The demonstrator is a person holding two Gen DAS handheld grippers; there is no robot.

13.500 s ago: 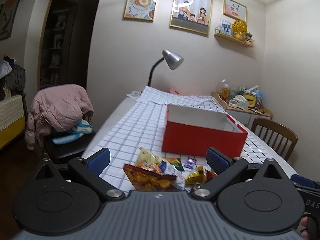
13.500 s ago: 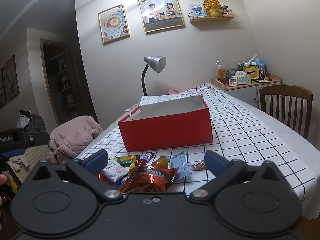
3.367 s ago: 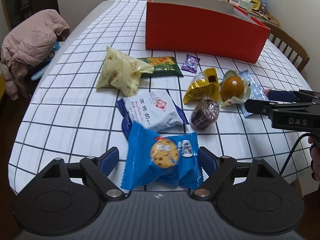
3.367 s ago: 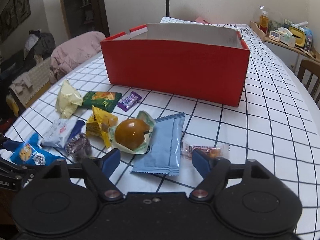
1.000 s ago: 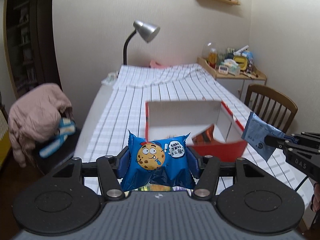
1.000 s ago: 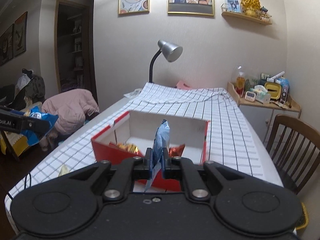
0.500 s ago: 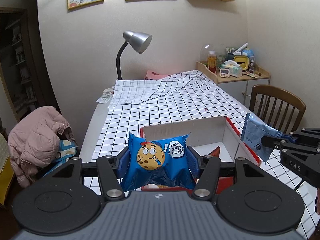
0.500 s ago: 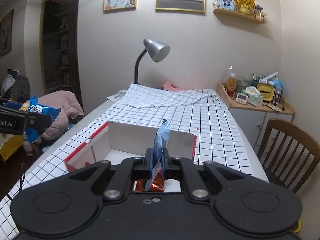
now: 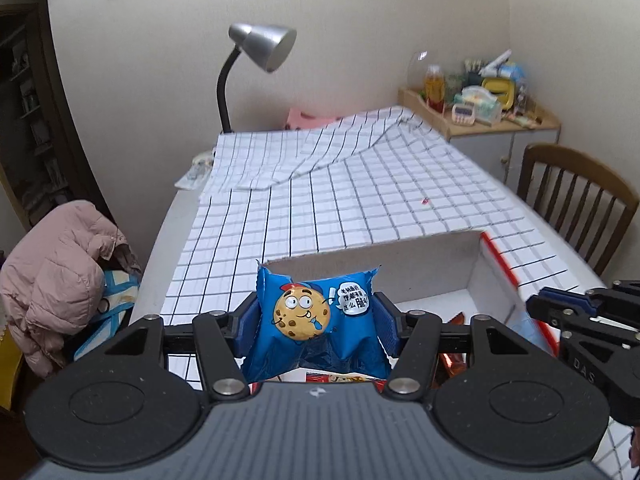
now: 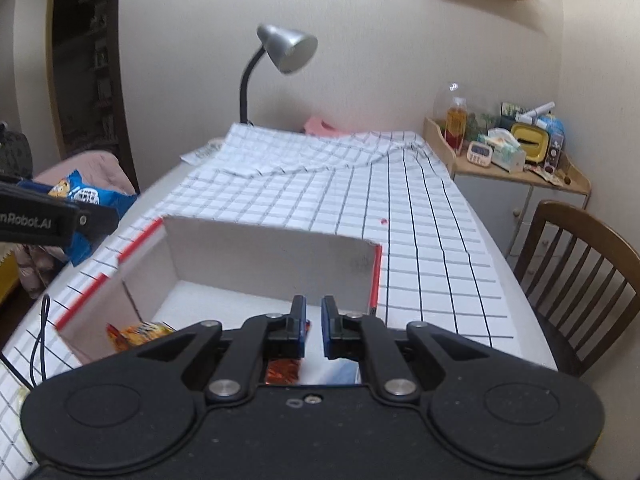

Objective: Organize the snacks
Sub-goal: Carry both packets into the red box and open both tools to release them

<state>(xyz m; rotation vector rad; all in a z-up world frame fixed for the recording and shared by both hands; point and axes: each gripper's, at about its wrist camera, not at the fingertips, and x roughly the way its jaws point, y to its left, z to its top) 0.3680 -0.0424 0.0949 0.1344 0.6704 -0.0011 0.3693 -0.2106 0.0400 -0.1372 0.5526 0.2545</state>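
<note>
My left gripper [image 9: 316, 312] is shut on a blue cookie packet [image 9: 308, 320], held upright above the near-left part of the red box [image 9: 400, 264] with its white inside. From the right wrist view the same packet [image 10: 86, 196] hangs left of the box [image 10: 260, 256]. My right gripper [image 10: 314, 320] is over the box's right half, its jaws a sliver apart with nothing between them. Below it lie a pale blue packet [image 10: 346, 370] and a red foil snack [image 10: 282, 372]. An orange bag [image 10: 140, 332] rests in the box's left corner.
The checked tablecloth [image 10: 420, 240] bunches up at the far end, beside a grey desk lamp [image 10: 288, 52]. A wooden chair [image 10: 580, 264] stands at the right, a cluttered side cabinet [image 10: 516, 176] behind it. A pink jacket [image 9: 60, 264] lies over a chair on the left.
Both grippers moved forward over the box. The pale blue packet that stood between the right jaws is no longer there and now shows below them.
</note>
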